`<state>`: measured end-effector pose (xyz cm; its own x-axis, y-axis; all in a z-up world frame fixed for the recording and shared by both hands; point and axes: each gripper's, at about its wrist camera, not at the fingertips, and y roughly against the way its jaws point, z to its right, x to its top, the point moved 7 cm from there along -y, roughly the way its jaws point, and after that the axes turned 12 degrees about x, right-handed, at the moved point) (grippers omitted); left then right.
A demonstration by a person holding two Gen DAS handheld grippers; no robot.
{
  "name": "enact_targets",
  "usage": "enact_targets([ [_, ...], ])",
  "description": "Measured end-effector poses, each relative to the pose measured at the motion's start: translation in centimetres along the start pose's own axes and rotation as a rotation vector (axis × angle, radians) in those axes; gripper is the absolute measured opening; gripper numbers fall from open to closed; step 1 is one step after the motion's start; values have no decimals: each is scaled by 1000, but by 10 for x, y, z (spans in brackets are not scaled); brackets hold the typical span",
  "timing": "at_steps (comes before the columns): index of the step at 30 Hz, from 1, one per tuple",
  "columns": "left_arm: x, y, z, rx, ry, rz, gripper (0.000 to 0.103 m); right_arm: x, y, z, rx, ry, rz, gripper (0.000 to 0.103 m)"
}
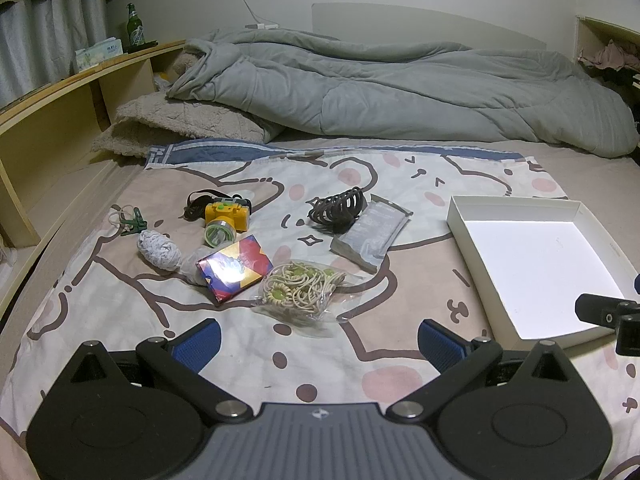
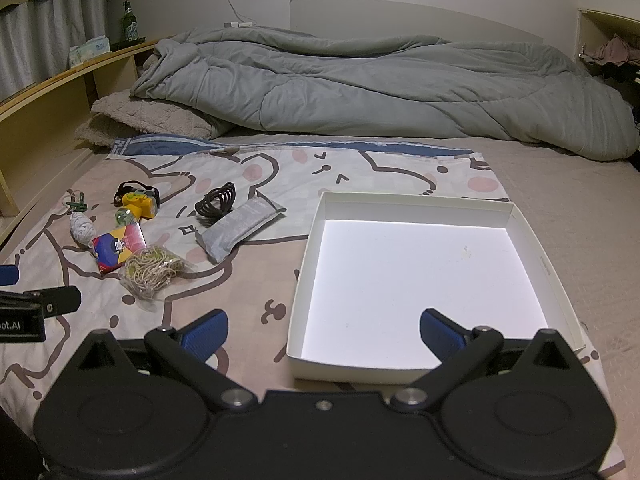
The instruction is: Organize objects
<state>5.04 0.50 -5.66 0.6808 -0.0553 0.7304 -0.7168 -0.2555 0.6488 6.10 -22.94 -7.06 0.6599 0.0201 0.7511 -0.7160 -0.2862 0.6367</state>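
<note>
With both grippers spread wide and empty, we judge our left gripper [image 1: 320, 334] nearer the clear bag of beige beaded cord [image 1: 302, 290] lying just ahead, while our right gripper [image 2: 323, 330] faces the empty white cardboard tray [image 2: 532, 248].

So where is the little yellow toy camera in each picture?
Left wrist view: the yellow camera sits left of centre, in the middle of the clutter on the cartoon sheet.
Right wrist view: it is far left and smaller, above the colourful packet.
Shared landmark: the white box lies well to its right in both.
</note>
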Motion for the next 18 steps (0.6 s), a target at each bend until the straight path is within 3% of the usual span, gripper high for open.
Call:
enact_targets([
  [11, -2, -2, -9, -6, 15, -12, 103, -5, -1, 1, -3, -1, 2, 103],
  [18, 0, -12, -17, 45, -5, -33, 103, 6, 0, -5, -7, 20, 31, 103],
])
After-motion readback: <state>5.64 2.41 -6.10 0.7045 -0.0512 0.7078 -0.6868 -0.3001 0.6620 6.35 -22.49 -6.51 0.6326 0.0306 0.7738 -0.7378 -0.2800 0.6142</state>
